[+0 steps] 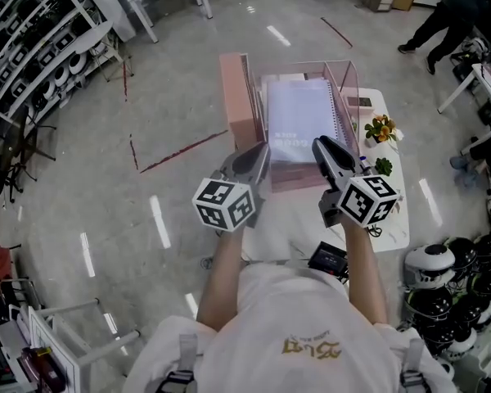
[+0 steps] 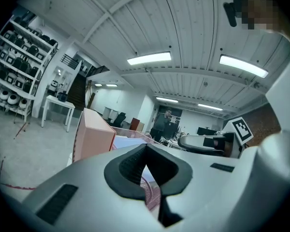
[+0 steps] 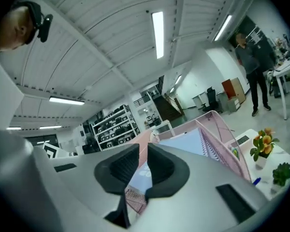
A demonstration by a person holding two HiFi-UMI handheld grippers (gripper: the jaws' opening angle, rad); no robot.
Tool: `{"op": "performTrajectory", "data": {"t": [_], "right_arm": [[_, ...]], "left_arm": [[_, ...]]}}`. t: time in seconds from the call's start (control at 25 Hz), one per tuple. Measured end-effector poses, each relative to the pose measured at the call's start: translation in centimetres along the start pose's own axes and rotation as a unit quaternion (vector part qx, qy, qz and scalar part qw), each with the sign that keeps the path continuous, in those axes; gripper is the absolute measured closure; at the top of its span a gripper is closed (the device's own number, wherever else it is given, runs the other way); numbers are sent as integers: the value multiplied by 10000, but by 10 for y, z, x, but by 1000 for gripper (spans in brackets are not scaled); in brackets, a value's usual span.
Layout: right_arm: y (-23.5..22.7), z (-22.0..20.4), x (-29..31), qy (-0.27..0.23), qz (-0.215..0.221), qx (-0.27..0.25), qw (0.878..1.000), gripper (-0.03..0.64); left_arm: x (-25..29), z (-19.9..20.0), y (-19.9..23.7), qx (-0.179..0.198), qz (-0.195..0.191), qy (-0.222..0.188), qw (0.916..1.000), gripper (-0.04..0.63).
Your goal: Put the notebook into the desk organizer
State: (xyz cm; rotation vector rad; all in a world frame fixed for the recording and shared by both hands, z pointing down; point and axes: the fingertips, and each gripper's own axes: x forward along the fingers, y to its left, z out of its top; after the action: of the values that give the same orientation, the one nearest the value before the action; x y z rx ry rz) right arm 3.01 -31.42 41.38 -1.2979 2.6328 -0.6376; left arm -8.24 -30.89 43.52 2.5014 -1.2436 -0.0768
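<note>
White table, lilac spiral notebook in pink organizer; left gripper jaws together, right gripper jaws barely apart.

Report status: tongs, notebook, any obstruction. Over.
Left tongs shut, right tongs barely apart, both empty. Notebook sits in desk organizer. Nothing in the way.
</note>
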Motion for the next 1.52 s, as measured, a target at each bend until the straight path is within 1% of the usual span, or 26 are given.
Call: {"op": "performTrajectory", "data": {"t": [0.08,0.2,0.32,0.36,0.52,0.76,1.52], "right_arm": [[2,3,-12,-219,-76,40,9997,606],[6,-2,-24,-260,-176,-146,9994,606],[8,-8,-32,-191,-353,-366,9985,606],[9,-9,-34,-180,-408,-436,9981,606],[12,-11,-39,-148,-523,-691,9961,606],[15,-12,-44,-134,-586,-798,9950,606],[13,-14,-42,-49,-572,-829,9949,606]], "left_arm": [[-6,1,-4,3,-1,-40,10000,580],[-14,-1,-8,78,44,-67,9999,580],[-21,-2,-11,347,157,-81,9992,580],[-24,-2,-12,379,184,-103,9991,580],[-32,-3,-11,256,250,-185,9992,580],[-40,-5,-9,238,363,-177,9989,580],[-35,-10,-12,150,263,-58,9995,580]]}}
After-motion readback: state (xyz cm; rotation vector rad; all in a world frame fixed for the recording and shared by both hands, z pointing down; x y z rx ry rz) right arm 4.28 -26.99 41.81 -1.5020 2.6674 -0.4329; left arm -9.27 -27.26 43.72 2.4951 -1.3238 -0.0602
